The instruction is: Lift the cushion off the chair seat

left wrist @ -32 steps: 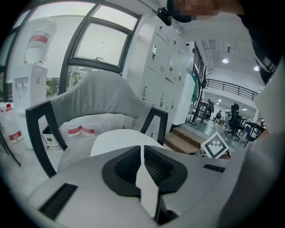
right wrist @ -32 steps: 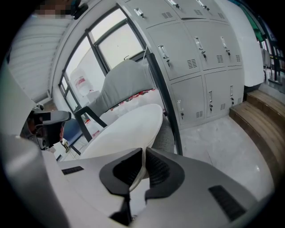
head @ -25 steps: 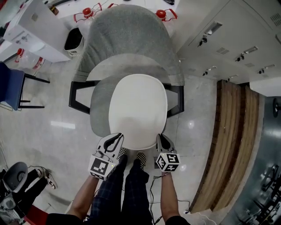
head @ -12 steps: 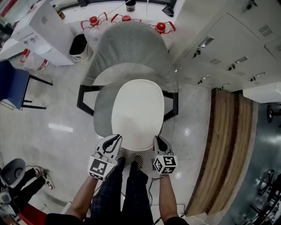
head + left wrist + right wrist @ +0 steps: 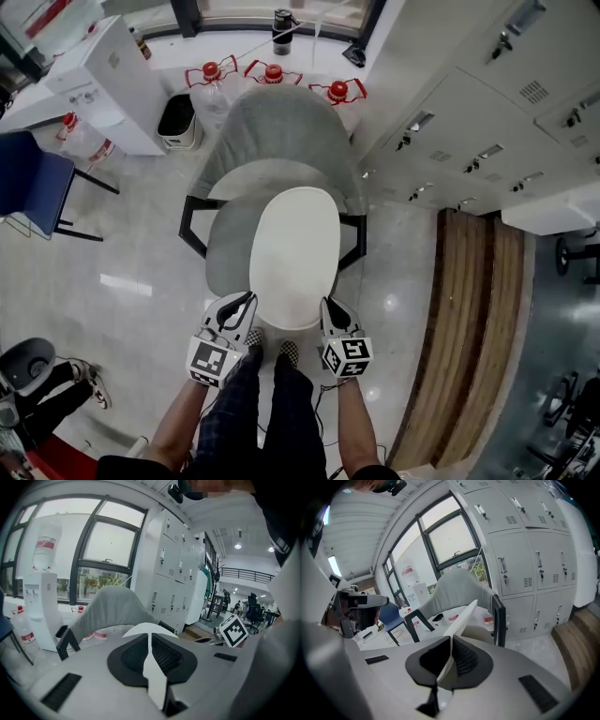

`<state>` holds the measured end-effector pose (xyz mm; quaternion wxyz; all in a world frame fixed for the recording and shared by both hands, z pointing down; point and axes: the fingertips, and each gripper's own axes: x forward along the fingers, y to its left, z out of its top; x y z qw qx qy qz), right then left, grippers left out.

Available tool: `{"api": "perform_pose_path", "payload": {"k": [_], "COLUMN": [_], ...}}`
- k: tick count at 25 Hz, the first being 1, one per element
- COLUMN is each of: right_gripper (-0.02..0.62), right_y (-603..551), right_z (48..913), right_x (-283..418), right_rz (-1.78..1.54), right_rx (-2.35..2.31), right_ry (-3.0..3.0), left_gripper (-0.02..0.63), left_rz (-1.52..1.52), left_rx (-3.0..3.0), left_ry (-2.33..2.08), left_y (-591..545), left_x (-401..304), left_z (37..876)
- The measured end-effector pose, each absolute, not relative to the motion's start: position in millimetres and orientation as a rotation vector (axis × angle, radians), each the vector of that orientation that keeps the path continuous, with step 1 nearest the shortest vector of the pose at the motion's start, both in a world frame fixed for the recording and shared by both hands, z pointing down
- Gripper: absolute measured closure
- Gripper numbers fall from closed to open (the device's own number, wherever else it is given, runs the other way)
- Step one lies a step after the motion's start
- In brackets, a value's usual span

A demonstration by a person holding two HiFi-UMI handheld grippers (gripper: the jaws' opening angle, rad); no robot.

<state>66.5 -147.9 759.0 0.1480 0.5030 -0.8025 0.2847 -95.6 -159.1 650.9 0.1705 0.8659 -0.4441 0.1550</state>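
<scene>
Left tongs (image 5: 150, 644) closed on the thin near rim of the cushion (image 5: 293, 248). Right tongs (image 5: 451, 651) likewise clamped on that rim, further to the right. The white oval cushion lies over the seat of the grey chair (image 5: 281, 141), its near edge carried by both tongs. Whether the far edge rests on the seat cannot be told. It spans outward with no visible sag: likely light and fairly stiff, a thin pad. The cover looks smooth and possibly slippery. A two-point hold on the rim, well apart, seems sound.
</scene>
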Motion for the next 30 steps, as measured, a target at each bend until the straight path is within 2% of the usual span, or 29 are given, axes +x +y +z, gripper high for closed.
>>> {"api": "perform_pose_path", "payload": {"k": [15, 30], "right_gripper": [0.558, 0.56], "right_y": [-138.0, -114.2], "right_z": [660.2, 542.4], "right_x": [51.5, 71.7], "right_rz": [0.71, 0.638], "right_rx": [1.398, 1.495], "right_ry": [-2.352, -2.393], "left_gripper": [0.569, 0.569], "left_rz": [0.403, 0.37], "left_rx": [2.475, 2.523], "left_ry": [-1.308, -1.313], "left_y": [-134.3, -110.9], "left_x": [-117.7, -111.6], "left_z": [567.7, 471.2]}}
